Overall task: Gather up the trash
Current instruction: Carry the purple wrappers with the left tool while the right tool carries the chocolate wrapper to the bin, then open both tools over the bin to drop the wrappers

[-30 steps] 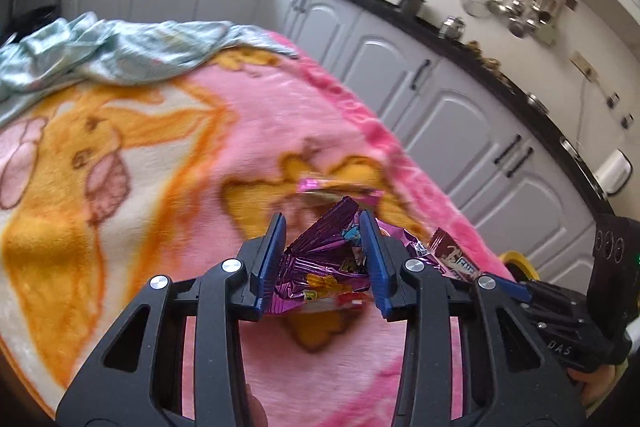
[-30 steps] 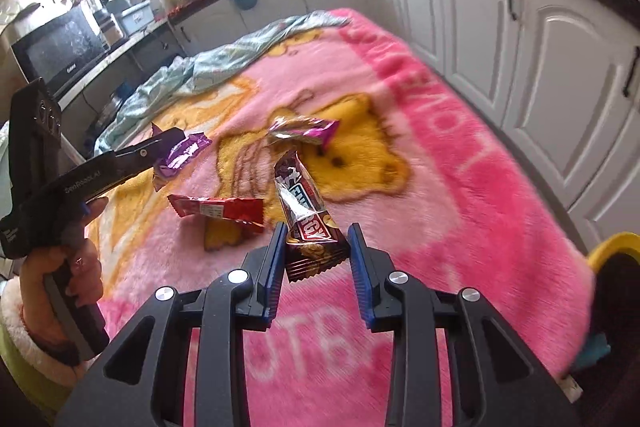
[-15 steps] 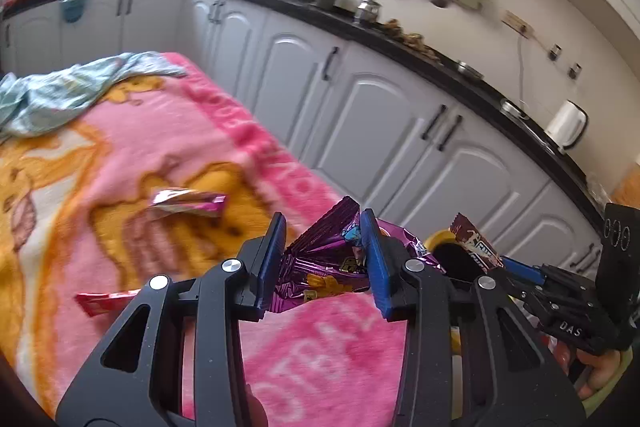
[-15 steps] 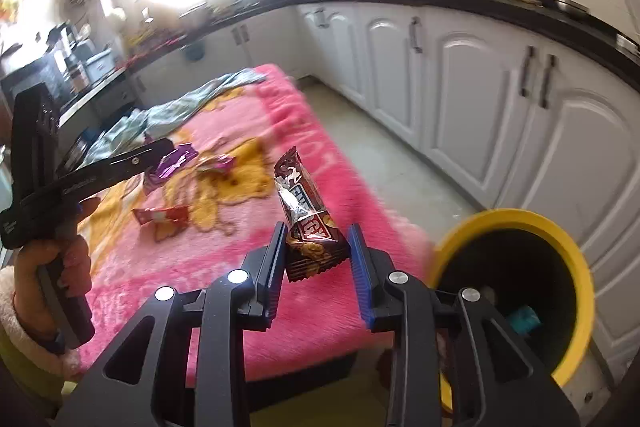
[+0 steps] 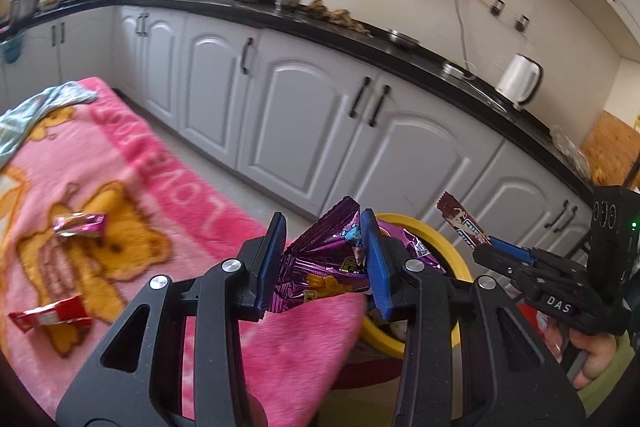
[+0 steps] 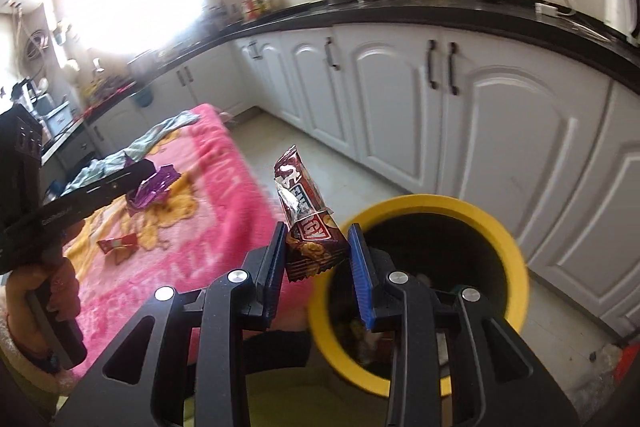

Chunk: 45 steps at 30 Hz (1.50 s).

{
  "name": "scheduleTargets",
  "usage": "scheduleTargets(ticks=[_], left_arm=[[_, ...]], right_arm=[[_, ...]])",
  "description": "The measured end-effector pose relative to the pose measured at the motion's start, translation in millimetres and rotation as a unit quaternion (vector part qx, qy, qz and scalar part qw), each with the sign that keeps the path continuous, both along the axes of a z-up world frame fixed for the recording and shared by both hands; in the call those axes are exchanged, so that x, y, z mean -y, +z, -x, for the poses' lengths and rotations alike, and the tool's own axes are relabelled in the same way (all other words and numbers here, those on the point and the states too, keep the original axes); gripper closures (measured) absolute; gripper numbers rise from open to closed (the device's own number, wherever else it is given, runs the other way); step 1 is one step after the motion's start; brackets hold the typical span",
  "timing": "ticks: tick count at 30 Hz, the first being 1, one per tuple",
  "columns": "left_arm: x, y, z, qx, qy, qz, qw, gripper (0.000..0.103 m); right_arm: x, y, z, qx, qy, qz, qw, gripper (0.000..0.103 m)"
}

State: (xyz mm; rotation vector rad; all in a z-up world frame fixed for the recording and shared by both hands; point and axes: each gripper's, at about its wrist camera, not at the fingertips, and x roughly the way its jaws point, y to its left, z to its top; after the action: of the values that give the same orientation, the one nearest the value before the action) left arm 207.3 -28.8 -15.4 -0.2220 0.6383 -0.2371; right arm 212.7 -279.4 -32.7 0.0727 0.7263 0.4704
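A: Right tool (image 6: 316, 259) clamped on bar wrapper (image 6: 306, 223), long axis upright, free end toward upper left. Bin (image 6: 516, 259) mouth just right of it, lower right of frame.

B: Left tool (image 5: 324, 259) clamped on purple wrapper (image 5: 324, 259), crumpled, no clear axis; bin (image 5: 444, 239) rim just behind, right. Right is nearer. Two wrappers (image 5: 78, 225) remain on blanket (image 5: 168, 163).

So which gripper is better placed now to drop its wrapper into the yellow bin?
Probably the right gripper: its brown wrapper hangs at the yellow bin rim, while the left gripper and purple wrapper sit above the blanket edge.
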Motion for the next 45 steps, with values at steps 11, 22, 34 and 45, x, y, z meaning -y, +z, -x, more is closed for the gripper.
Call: scheduleTargets(ticks=[11,22,34,45], left_arm=[[70,-5,-20,0.002,-0.061,-0.015,0.9980,0.072],[125,-28,-42,-0.015,-0.106,-0.038,0.9935,0.070],[105,-47,-47,-0.042,-0.074,-0.022,0.9962,0.035],[40,-39,-21,-0.019,-0.008,-0.033,0.9992,0.018]], right_arm=[[57,-14,2,0.005,-0.069,0.012,0.998,0.073],[86,-40,-13,-0.022,-0.110,0.010,0.994,0.069],[94,-46,-13,-0.029,-0.143,0.004,0.989,0.040],[40,-25,-4,0.009,-0.076,0.025,0.997,0.033]])
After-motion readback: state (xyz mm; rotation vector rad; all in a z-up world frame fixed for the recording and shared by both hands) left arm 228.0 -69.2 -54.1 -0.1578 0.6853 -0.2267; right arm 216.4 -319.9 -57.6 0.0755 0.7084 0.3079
